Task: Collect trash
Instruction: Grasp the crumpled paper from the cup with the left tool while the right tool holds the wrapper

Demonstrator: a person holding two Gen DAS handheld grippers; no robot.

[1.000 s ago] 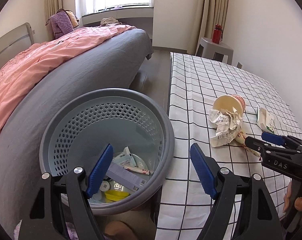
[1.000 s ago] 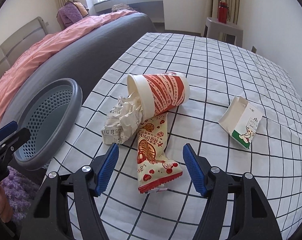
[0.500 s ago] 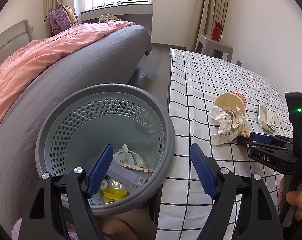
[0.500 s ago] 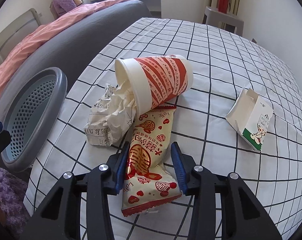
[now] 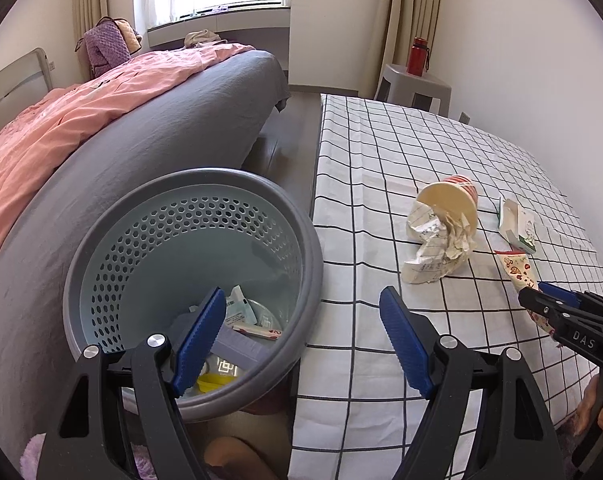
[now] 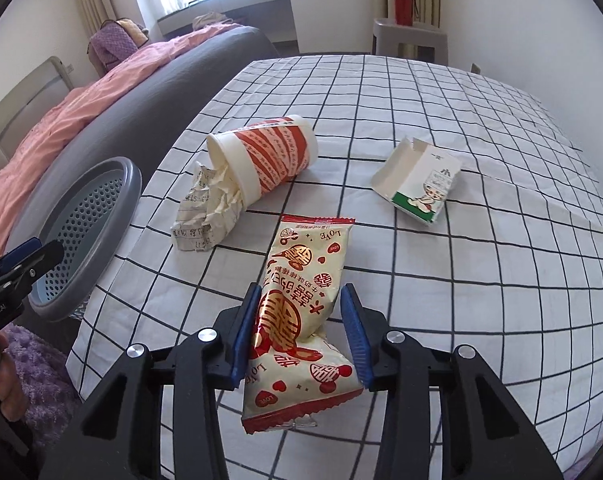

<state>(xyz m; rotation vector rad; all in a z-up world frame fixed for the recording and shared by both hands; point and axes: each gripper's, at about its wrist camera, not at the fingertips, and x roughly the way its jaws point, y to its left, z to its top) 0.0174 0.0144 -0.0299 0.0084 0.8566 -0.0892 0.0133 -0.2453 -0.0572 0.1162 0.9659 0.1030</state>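
While right claw [image 6: 301, 332] clamps wrapper [image 6: 301, 300] | left claw [image 5: 301, 344] wide | bin [image 5: 113, 240] part-filled

White cloth w/ black grid lines [image 6: 441, 128] covers the flat surface. On it: red-and-white striped paper cup [image 6: 269, 156] on its side, crumpled printed paper [image 6: 205, 208] spilling from its mouth onto the cloth; small white-and-green opened carton [image 6: 417, 180] well to the cup's right; cream-and-red snack wrapper [image 6: 301, 300] nearer the cam, its far end just below the cup.
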